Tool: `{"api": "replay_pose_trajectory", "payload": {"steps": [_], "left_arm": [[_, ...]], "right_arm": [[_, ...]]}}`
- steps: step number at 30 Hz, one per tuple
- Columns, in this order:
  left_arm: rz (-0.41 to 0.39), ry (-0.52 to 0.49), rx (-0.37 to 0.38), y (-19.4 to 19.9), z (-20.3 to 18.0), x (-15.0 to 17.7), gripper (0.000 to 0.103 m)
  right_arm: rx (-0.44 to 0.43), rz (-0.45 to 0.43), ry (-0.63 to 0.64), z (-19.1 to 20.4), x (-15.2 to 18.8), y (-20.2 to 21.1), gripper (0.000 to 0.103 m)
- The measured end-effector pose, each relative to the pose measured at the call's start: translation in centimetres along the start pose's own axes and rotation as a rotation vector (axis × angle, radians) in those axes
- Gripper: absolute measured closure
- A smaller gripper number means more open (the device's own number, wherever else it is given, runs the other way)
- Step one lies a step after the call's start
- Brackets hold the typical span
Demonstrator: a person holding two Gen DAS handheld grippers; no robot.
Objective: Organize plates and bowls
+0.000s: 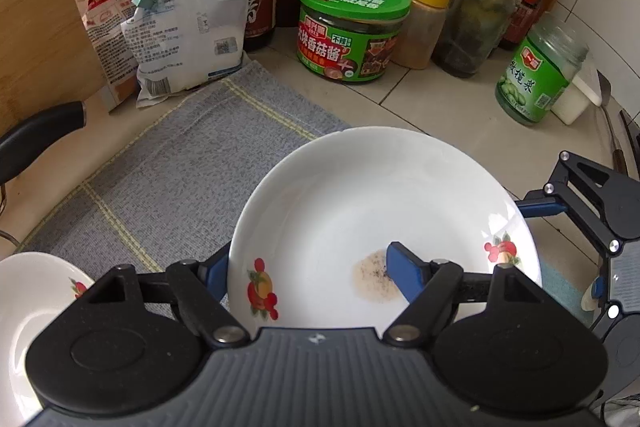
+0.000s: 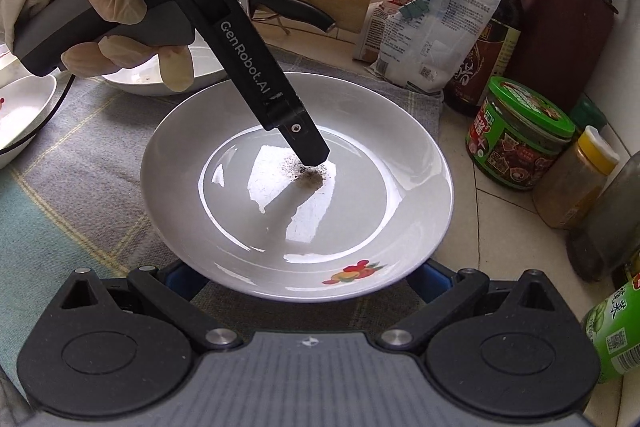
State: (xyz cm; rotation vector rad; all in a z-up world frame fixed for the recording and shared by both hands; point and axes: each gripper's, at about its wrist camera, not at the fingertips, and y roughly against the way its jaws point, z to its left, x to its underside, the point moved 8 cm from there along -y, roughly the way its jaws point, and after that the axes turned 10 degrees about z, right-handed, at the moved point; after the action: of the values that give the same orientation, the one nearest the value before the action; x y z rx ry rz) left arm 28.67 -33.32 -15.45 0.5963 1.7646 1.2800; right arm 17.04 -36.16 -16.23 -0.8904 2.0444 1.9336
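Left gripper straddled the near rim of the plate, one finger inside by a speckled stain, the other outside under the rim. Right gripper at the plate's right edge. Bowl left; cloth beneath; jars ahead.
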Motion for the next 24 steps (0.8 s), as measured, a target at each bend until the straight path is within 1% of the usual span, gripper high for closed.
{"api": "replay_pose_trajectory", "payload": {"steps": [5,12,16,21,23,24], "left_arm": [[-0.004,0.005,0.0,-0.8,0.0,-0.5,0.026],[-0.01,0.004,-0.004,-1.2,0.0,-0.9,0.026],[0.001,0.002,-0.01,-1.6,0.1,-0.7,0.024],[-0.057,-0.008,-0.049,0.0,0.2,-0.2,0.018],[-0.091,-0.005,-0.071,1.4,0.2,0.2,0.011],[-0.108,-0.004,-0.084,2.1,0.1,0.4,0.011]], "right_arm": [[0.012,0.017,-0.024,-0.7,0.4,-0.6,0.0],[0.014,0.01,-0.03,-0.9,0.3,-0.7,0.0],[0.023,0.01,-0.021,-0.7,0.3,-0.7,0.0],[0.038,0.01,-0.026,-0.4,0.6,-0.1,0.0],[0.048,0.01,-0.037,-0.3,0.7,0.4,0.0],[0.058,0.013,-0.043,-0.3,0.7,0.6,0.0]]}}
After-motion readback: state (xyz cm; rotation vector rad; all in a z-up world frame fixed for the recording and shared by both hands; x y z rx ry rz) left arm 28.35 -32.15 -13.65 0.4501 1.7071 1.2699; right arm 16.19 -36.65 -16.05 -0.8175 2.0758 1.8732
